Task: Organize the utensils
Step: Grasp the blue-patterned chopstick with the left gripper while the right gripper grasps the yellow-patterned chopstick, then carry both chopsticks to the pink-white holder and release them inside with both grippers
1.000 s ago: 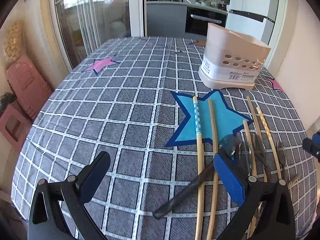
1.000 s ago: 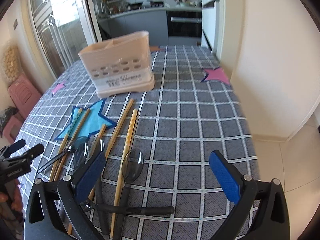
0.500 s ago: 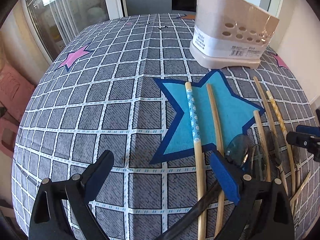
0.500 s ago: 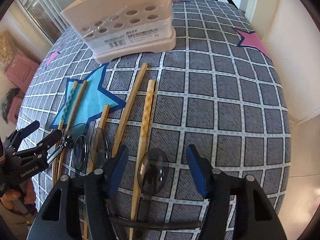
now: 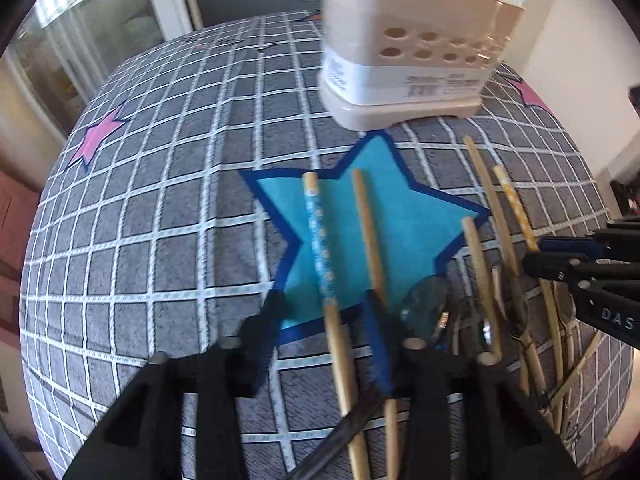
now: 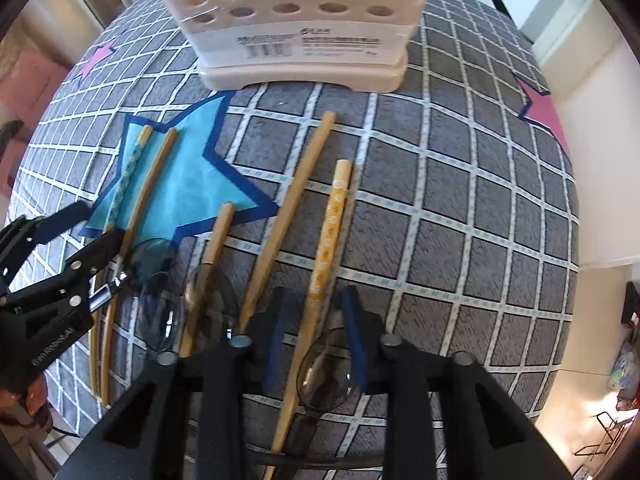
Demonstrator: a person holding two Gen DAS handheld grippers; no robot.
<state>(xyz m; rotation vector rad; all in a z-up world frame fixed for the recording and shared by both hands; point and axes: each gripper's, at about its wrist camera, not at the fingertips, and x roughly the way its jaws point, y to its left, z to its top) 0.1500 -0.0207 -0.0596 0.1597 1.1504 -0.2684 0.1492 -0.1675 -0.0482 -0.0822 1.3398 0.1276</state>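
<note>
Several bamboo chopsticks and clear spoons with dark handles lie on the checked tablecloth in front of a beige utensil holder [image 5: 408,60], which also shows in the right wrist view [image 6: 296,28]. My left gripper [image 5: 324,332] is low over a blue-patterned chopstick [image 5: 318,240], its jaws partly closed around it with gaps either side. My right gripper [image 6: 316,328] is low with jaws partly closed around an orange-patterned chopstick [image 6: 330,232], just above a clear spoon bowl [image 6: 326,374]. Neither visibly grips.
A blue star patch [image 5: 380,232] lies under the left chopsticks. Pink star patches [image 6: 542,110] mark the cloth. The table edge drops off at right beside a white wall. Kitchen cabinets and a glass door stand behind.
Both grippers have moved forward and down toward the utensils, and both jaws have narrowed, the left around the blue-patterned chopstick, the right around the orange-patterned one.
</note>
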